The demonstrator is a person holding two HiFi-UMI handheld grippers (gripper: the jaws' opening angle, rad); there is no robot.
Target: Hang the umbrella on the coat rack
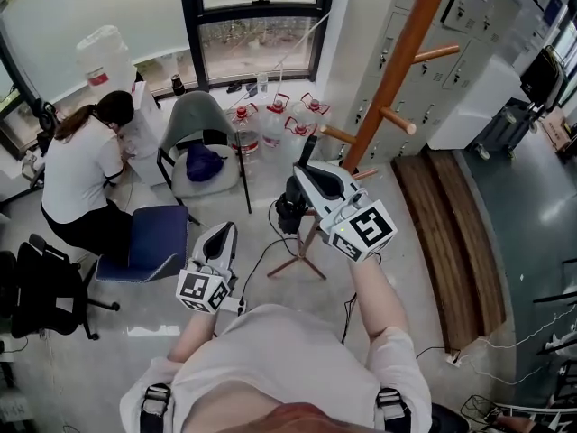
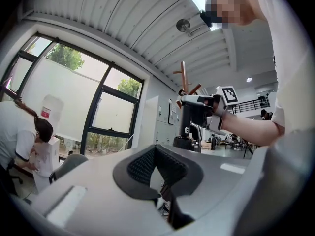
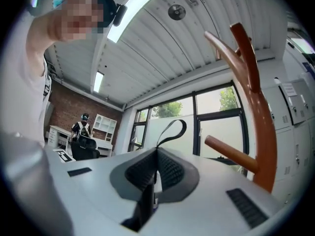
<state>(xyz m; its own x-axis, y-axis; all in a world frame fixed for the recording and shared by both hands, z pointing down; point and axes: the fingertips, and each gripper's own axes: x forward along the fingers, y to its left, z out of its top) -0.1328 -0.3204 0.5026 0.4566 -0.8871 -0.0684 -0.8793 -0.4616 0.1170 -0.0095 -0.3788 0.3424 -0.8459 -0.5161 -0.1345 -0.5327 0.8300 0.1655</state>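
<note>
Wooden coat rack (image 1: 401, 61), reddish-brown with angled pegs, stands on a pale floor (image 1: 135, 318) beside grey lockers (image 1: 487, 34). A person seen from above holds a white two-jaw gripper in each hand. The right gripper (image 3: 156, 155) is raised toward the rack with its jaws closed on the thin black strap (image 3: 173, 131) of a folded black umbrella (image 1: 290, 213). The strap's loop stands up above the jaw tips. The umbrella hangs under this gripper, just beside the rack's pole and above its spread feet, touching no peg. In the right gripper view, one peg (image 3: 231, 154) juts out near the strap loop but apart from it. The left gripper (image 2: 155, 150) is held lower and to the left, jaws together with nothing between them. Near the window, another person (image 1: 81, 165) in a white shirt sits by a blue chair (image 1: 153, 242) and a grey chair (image 1: 200, 129).
</note>
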